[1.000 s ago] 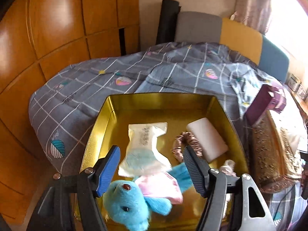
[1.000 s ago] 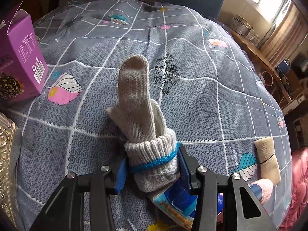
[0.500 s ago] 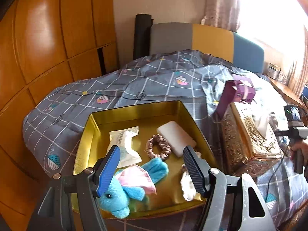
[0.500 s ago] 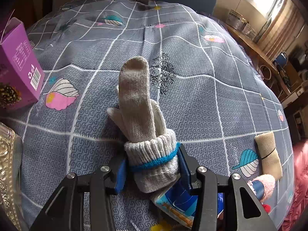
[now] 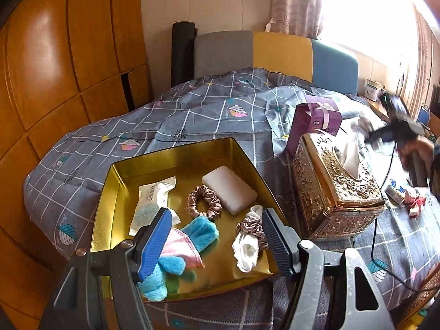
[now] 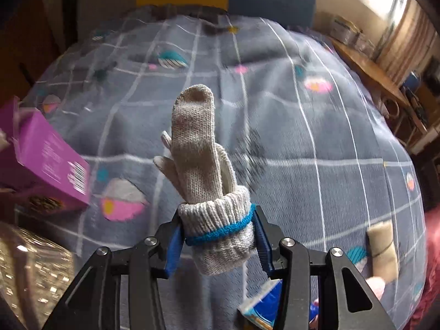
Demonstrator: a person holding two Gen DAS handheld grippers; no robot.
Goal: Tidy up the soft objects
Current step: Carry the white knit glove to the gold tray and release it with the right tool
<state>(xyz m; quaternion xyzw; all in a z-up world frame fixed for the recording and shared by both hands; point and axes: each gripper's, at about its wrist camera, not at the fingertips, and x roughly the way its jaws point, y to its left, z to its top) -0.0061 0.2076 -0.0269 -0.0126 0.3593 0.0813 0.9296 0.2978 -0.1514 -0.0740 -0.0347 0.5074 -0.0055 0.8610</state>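
Right gripper [image 6: 217, 236] tilted steeply down over the bedspread [image 6: 302, 137], clamped on a knit glove [image 6: 203, 176] at its blue-banded cuff. Left gripper [image 5: 217, 243] spread wide, empty, above the gold tray [image 5: 110, 192] — blue plush toy [image 5: 178, 250], scrunchies, white sponge [image 5: 229, 189], packet inside.

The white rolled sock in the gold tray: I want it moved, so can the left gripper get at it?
Probably yes: the left gripper is open and empty, and the white rolled sock lies uncovered between its fingers' line.
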